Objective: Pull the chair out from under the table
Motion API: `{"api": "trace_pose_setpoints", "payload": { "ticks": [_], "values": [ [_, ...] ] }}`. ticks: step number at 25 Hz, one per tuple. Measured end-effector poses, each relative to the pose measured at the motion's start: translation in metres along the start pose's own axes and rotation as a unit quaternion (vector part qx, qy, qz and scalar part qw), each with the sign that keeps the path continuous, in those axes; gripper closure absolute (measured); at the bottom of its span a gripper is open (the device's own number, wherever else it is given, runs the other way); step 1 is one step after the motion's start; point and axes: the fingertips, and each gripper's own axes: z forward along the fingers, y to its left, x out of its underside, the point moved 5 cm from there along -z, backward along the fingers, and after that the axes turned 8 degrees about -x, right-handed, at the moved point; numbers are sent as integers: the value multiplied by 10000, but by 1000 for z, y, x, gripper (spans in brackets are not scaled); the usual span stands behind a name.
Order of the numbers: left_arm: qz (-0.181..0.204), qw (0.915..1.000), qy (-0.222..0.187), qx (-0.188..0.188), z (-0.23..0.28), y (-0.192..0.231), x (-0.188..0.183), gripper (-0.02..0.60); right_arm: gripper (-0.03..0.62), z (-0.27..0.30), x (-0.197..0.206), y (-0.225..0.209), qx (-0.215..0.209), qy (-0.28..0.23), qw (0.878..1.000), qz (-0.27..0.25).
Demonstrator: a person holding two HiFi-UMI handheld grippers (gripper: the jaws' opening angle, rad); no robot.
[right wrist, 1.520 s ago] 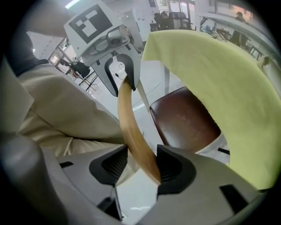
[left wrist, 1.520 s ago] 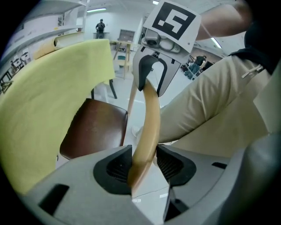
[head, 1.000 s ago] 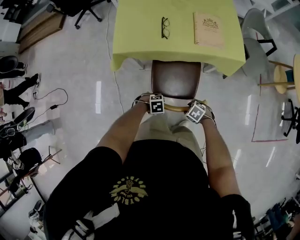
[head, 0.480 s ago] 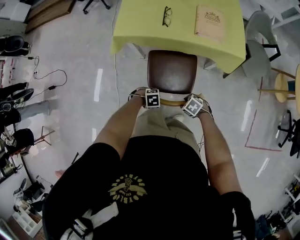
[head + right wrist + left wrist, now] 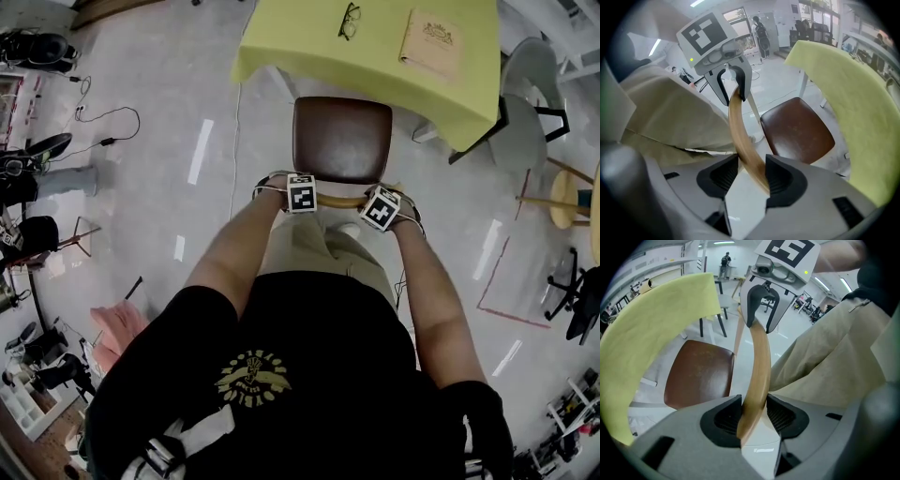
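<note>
The desk (image 5: 384,61) stands just beyond the chair's brown seat (image 5: 342,139), and its hanging yellow cloth closes off the space past the seat's far edge. The curved back rail (image 5: 342,201) fills the gap of the left tongs (image 5: 753,416). It also sits between the right tongs (image 5: 749,176), whose jaws are closing on it, so neither has spare room inside. Just behind the rail, the person's trousered legs (image 5: 323,253) stand in the way. Bare floor (image 5: 159,206) lies open to the left of the chair. On the right, a grey chair (image 5: 530,70) stands beside the desk's corner, with clear floor nearer the person.
</note>
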Motion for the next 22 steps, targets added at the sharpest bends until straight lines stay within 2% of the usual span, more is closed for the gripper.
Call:
{"api": "trace_pose_setpoints", "payload": {
  "ticks": [6,12,17,22],
  "values": [
    [-38,9998,24,-215,3,-18,1,419,413,11,9,16,129,262,9987,-417],
    [15,9998,-69,-180,1,-25,6,420,414,11,7,26,237,236,9994,-127],
    [305,9994,-64,-122,0,-26,16,421,417,20,3,41,190,232,9995,138],
    [354,9992,-135,-132,-11,-23,26,422,425,27,-4,55,193,96,9987,453]
  ]
}}
